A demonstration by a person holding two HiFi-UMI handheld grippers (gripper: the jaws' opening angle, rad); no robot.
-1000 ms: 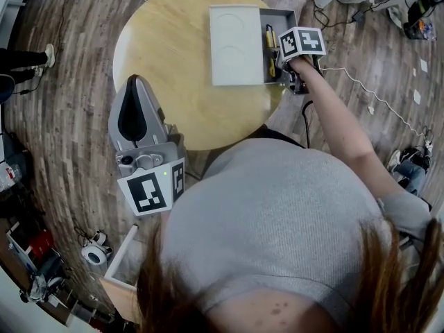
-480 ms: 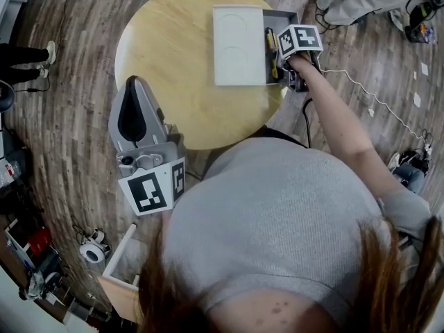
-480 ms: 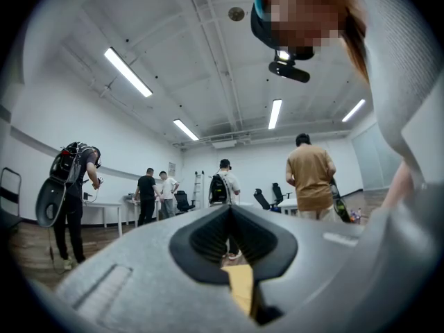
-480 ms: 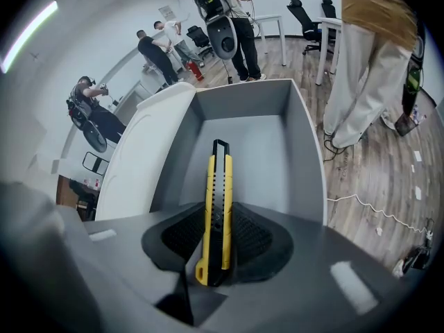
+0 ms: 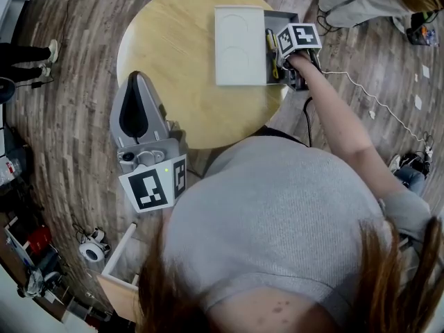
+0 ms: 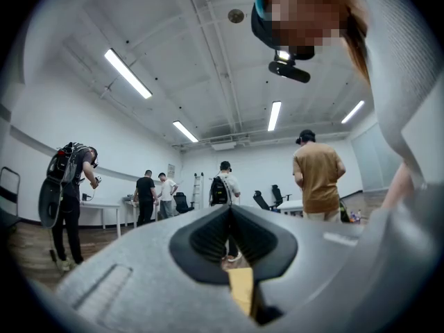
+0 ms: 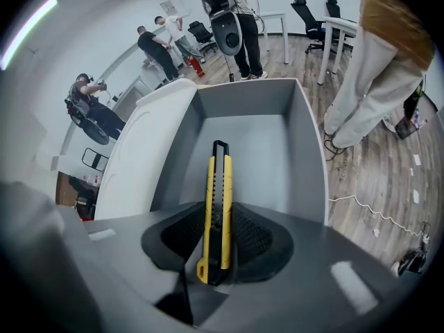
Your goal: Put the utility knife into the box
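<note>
While the right claw (image 7: pixel 216 240) is gripping the utility knife (image 7: pixel 217 186) by its rear end, with both pads pressing on the yellow sides, most of the knife's body is sticking out forward over the open grey box (image 7: pixel 309 151). The knife is pointing along the floor of the box, between the walls. I cannot tell whether its front is already touching the floor. The left claw (image 6: pixel 230 236) is closed with nothing between its pads, and it is waiting beside the round desk (image 5: pixel 173 68), well apart from the box.

I am judging that the main danger is lying in the release. If the claw is opening while the knife is hanging above the floor, the knife could be bouncing or ending up leaning on a wall. If the claw is tilting sideways, the front could be catching the wall on the side of the white lid (image 5: pixel 239 37), which is lying just beside the opening. The box is also standing close to the edge of the desk, so a push from the claw could be sliding it toward the floor. I cannot tell whether the blade is out, so a scratch is also possible.

As for writing, I am finding no brand or label that can be read on the knife, the box or the lid. Only the cube (image 5: pixel 300 39) on the right claw is showing black and white square patterns, not letters.
</note>
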